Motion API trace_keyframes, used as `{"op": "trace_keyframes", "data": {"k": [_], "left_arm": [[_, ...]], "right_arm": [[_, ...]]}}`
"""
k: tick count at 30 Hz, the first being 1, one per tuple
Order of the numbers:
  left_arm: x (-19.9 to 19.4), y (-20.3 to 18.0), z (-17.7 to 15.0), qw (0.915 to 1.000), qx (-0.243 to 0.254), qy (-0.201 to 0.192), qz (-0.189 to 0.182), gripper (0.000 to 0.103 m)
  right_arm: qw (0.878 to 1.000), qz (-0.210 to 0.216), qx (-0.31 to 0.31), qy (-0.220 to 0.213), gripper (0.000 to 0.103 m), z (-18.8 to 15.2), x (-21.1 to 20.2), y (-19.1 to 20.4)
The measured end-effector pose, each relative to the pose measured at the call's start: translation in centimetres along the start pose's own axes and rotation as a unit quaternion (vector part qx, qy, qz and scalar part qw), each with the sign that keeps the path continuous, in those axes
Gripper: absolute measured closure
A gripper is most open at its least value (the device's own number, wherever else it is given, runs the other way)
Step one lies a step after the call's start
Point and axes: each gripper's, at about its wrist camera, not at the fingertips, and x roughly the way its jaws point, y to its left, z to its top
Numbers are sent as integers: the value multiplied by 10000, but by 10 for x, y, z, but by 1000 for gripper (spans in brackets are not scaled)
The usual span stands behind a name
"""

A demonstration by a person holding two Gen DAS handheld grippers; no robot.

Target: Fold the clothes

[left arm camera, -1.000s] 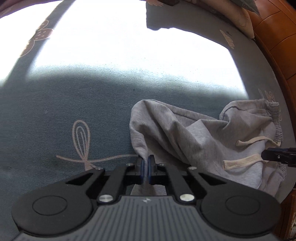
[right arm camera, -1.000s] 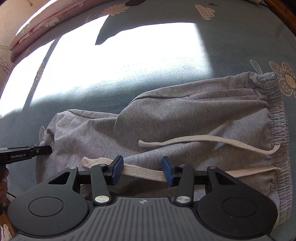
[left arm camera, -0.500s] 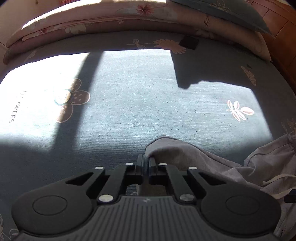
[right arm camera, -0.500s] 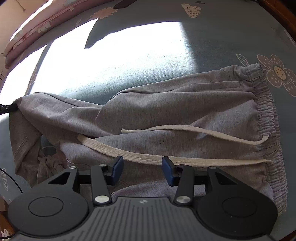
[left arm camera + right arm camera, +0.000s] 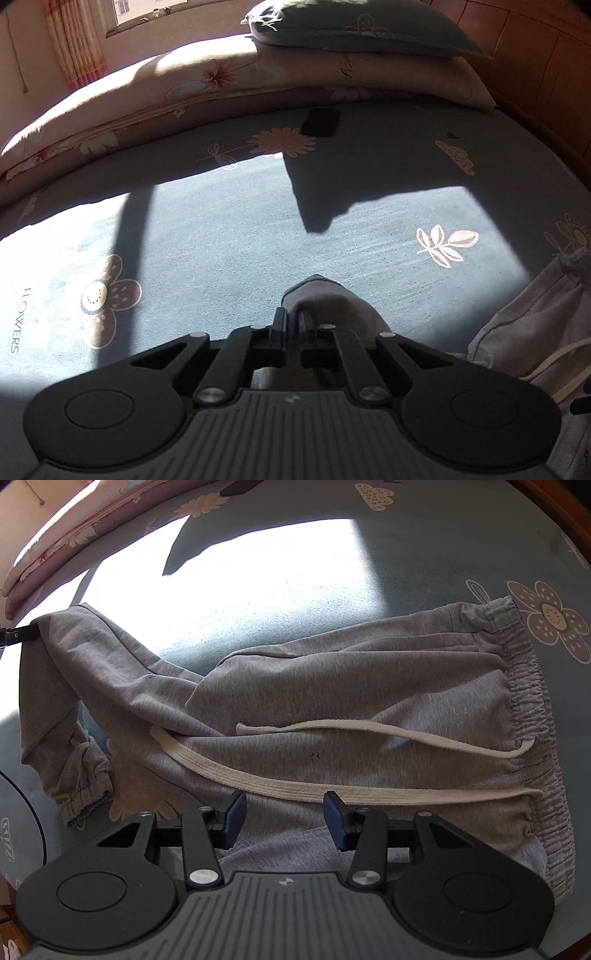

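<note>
Grey jogging trousers (image 5: 351, 686) lie on the blue flowered bed sheet (image 5: 221, 229), waistband (image 5: 532, 709) to the right, with a cream drawstring (image 5: 295, 786) across them. My left gripper (image 5: 291, 314) grips a fold of one leg (image 5: 325, 299); its jaws are opening, a slim gap shows and cloth sits between them. In the right wrist view its tip (image 5: 18, 635) holds that leg raised at the far left, the cuff (image 5: 88, 794) hanging below. My right gripper (image 5: 283, 805) stands open just above the trousers near the drawstring, with nothing pinched.
Pillows (image 5: 351, 26) and a folded flowered quilt (image 5: 184, 92) line the far side of the bed. A flat dark object (image 5: 320, 122) lies near them. A wooden headboard (image 5: 535, 55) runs along the right. A curtain (image 5: 77, 55) hangs at the far left.
My left gripper has risen and pulled the trouser leg out to the left, stretching it off the bed; its jaws have parted slightly. The right gripper has stayed in place.
</note>
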Motion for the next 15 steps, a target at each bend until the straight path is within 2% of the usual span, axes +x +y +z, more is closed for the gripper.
{"op": "trace_keyframes", "data": {"k": [3, 5, 11, 14, 15], "left_arm": [[5, -13, -5, 9996, 273, 50, 61, 76], [4, -9, -9, 9997, 197, 97, 132, 75], [-8, 32, -34, 9972, -616, 347, 254, 71], [-12, 53, -56, 9935, -971, 471, 353, 47], [-12, 59, -65, 9924, -1049, 520, 371, 42]], "right_arm": [[10000, 19, -33, 8, 52, 2, 0, 3], [10000, 32, -66, -12, 52, 4, -2, 5], [10000, 32, -67, -10, 50, 6, -1, 5], [10000, 58, -42, 14, 50, 4, 1, 5], [10000, 67, -46, 24, 50, 4, 2, 6]]}}
